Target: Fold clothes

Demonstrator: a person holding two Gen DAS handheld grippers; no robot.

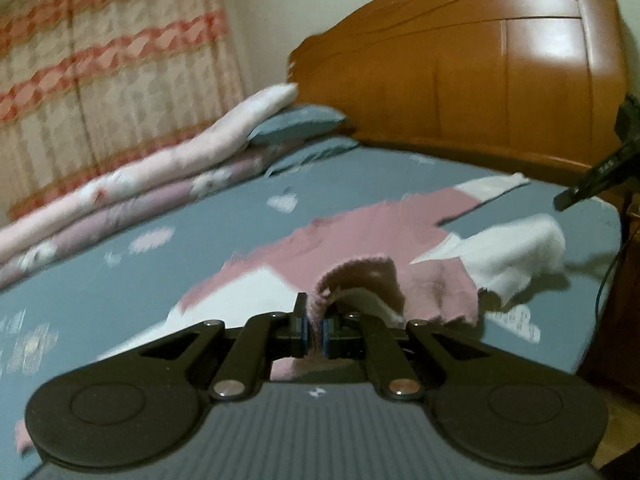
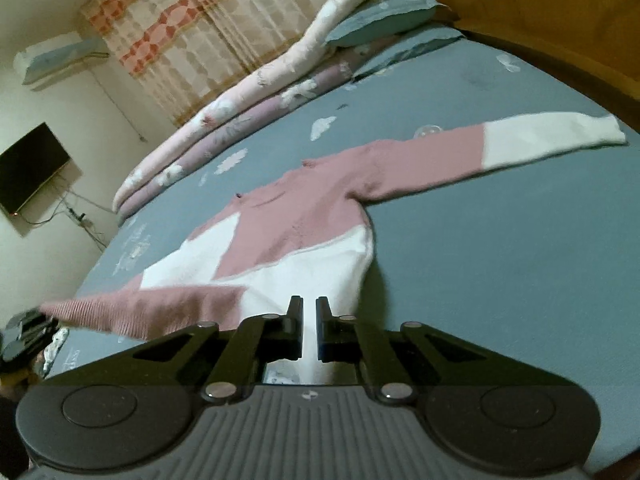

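Observation:
A pink and white sweater [image 2: 304,216] lies spread on the blue-grey bed sheet [image 2: 480,260], one sleeve stretched out to the right and ending in a white cuff [image 2: 552,136]. My left gripper [image 1: 316,328] is shut on the pink end of the other sleeve, which curls up over the pads. In the right wrist view that gripper [image 2: 28,328] shows at the far left, pulling the sleeve across the white hem. My right gripper [image 2: 309,332] is shut on the sweater's white hem, with white cloth between its fingers and the hem lifted off the sheet. From the left wrist view the lifted white cloth [image 1: 520,256] casts a shadow.
Folded pink quilts [image 2: 240,96] and a blue pillow [image 2: 380,12] lie along the far side of the bed. A wooden headboard [image 1: 460,80] stands behind, and a patterned curtain [image 1: 100,60] covers the wall. A wall television [image 2: 32,168] hangs at the left.

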